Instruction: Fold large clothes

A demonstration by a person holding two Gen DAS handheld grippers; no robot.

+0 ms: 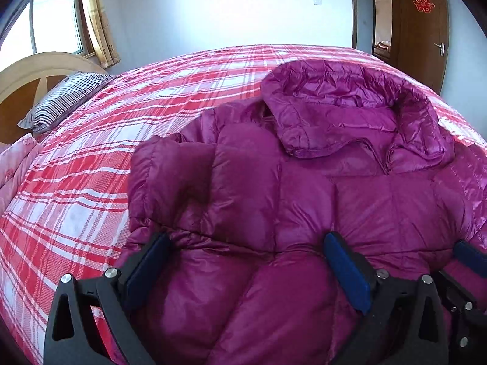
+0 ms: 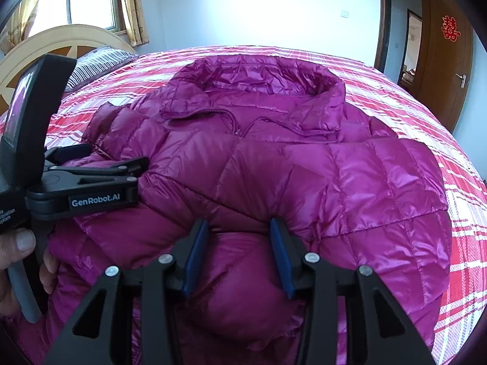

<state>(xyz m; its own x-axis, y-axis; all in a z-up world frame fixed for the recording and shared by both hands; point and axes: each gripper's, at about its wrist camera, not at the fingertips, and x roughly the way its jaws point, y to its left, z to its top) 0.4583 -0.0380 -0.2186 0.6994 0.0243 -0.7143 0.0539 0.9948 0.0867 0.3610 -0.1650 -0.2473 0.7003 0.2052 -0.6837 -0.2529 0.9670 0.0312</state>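
A: Magenta down jacket [image 2: 274, 158] lies spread on the plaid bed [image 1: 76, 188], hood [image 1: 350, 112] far ahead of both grippers. Right gripper [image 2: 239, 228] pinches a puffy fold of it between narrowed jaws.

B: And the left gripper [image 1: 243, 243]?

A: Wide apart, pads astride the hem just ahead, pressing nothing.

B: Risk?

A: I'd judge the slick shell could slide out of the right pinch, or the left may grab only the top layer, skewing the fold.
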